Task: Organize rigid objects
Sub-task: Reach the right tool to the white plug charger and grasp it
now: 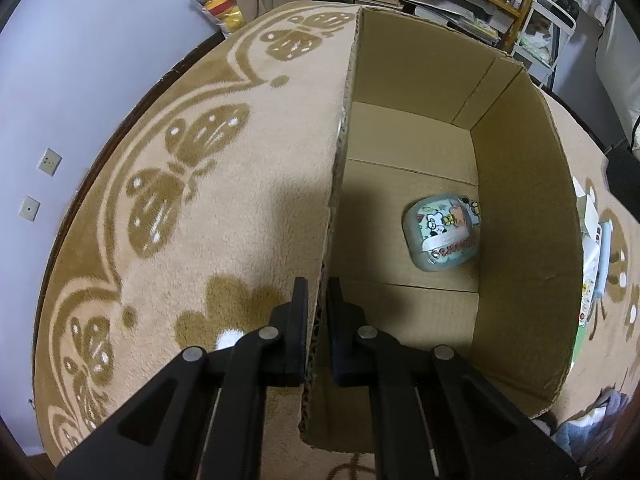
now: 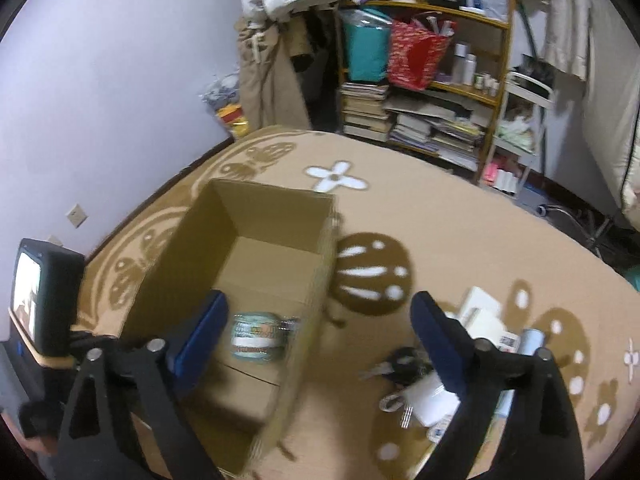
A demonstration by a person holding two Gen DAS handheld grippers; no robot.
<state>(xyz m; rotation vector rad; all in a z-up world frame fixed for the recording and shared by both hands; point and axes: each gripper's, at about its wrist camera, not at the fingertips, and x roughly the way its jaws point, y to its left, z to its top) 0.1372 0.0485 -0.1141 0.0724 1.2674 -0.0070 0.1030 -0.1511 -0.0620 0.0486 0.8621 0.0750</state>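
An open brown corrugated cardboard box [image 1: 520, 208] with plain, matte walls stands on a plush beige carpet patterned with brown butterflies and flowers [image 1: 224, 208]; its raw fluted edge shows along the left wall. The left gripper [image 1: 318, 300], black and angular with metal pivot pins, reaches forward and down with one finger outside and one inside that wall, pinching the cardboard edge narrowly between them. The right gripper [image 2: 320, 316], its blue-padded fingers [image 2: 202, 332] spread wide and holding nothing, hovers above the box's right wall, one finger over the interior and the other over the carpet. Inside the box, on its flat cardboard floor near the right wall, lies a single rounded pale-blue container printed with cartoon figures [image 1: 442, 234], glossy and smooth. Outside, on the carpet just right of the box, lies a loose cluster of items: white boxes and cards [image 2: 480, 312], a pale-blue tube [image 2: 530, 340], and a dark object beside metal utensils [image 2: 404, 364], blurred. A cluttered wooden shelf of books and bags [image 2: 424, 92] stands against the far wall.
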